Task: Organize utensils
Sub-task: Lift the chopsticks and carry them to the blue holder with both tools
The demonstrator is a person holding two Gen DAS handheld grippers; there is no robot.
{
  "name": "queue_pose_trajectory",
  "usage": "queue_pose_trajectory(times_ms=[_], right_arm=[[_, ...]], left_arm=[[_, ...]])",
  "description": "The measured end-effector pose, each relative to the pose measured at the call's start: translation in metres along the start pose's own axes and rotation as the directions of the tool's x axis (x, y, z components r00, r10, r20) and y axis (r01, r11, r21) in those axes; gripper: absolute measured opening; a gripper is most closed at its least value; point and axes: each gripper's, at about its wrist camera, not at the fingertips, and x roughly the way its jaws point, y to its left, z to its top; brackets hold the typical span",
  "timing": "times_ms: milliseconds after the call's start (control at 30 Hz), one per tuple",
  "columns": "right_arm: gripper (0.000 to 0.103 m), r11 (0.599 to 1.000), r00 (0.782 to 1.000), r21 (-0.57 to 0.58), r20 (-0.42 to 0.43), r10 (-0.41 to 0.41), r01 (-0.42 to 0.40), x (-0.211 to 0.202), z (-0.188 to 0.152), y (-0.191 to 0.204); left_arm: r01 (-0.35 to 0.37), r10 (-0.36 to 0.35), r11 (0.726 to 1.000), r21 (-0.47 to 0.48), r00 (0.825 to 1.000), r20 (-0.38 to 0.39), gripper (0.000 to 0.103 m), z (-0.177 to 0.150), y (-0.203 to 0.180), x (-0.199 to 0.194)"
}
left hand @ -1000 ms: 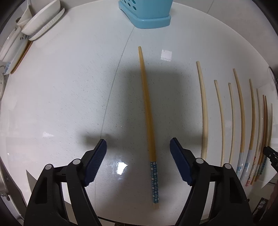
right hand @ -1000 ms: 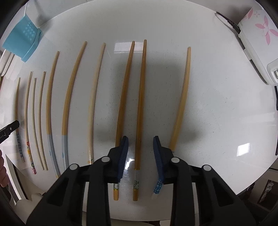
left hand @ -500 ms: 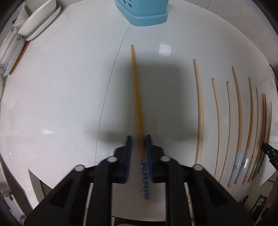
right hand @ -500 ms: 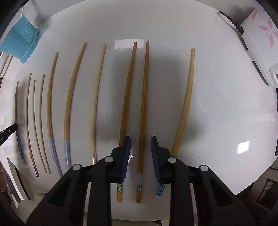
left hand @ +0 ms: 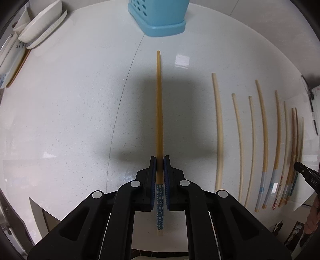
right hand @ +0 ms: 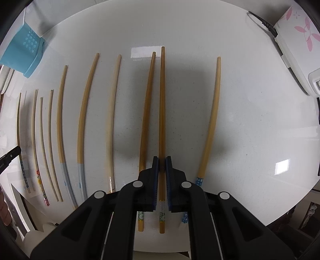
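My left gripper (left hand: 159, 162) is shut on a wooden chopstick with a blue dotted end (left hand: 159, 112), which points at the blue utensil holder (left hand: 160, 18) at the far edge. My right gripper (right hand: 162, 163) is shut on a brown chopstick with a green flower end (right hand: 162, 100). Its matching chopstick (right hand: 147, 112) lies just to the left. Another blue-dotted chopstick (right hand: 210, 124) lies to the right. Several more chopsticks (right hand: 84, 112) lie in a row on the white table (right hand: 250, 130) to the left. The same row (left hand: 219, 130) shows right of my left gripper.
White dishes (left hand: 40, 26) are stacked at the far left in the left wrist view. A white appliance with pink flowers (right hand: 296, 40) and its cable stands at the far right in the right wrist view. The holder also shows at the far left in that view (right hand: 22, 50).
Both grippers have shut. The left closed on the blue-dotted chopstick and lifted it. The right closed on the brown chopstick with the green flower end.
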Motion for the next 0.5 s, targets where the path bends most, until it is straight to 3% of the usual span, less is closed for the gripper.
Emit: queue_pose_trajectory(times_ms=[300, 500], right_arm=[[0.006, 1.0, 0.995, 0.003, 0.099, 0.03, -0.03, -0.037, 0.001, 0.007], [0.006, 0.997, 0.976, -0.011, 0.205, 0.075, -0.074, -0.07, 0.003, 0.018]], left_arm=[[0.046, -0.05, 0.998, 0.034, 0.993, 0.109, 0.007, -0.013, -0.006, -0.037], [0.07, -0.079, 0.996, 0.055, 0.977, 0.196, 0.007, -0.009, -0.006, -0.065]])
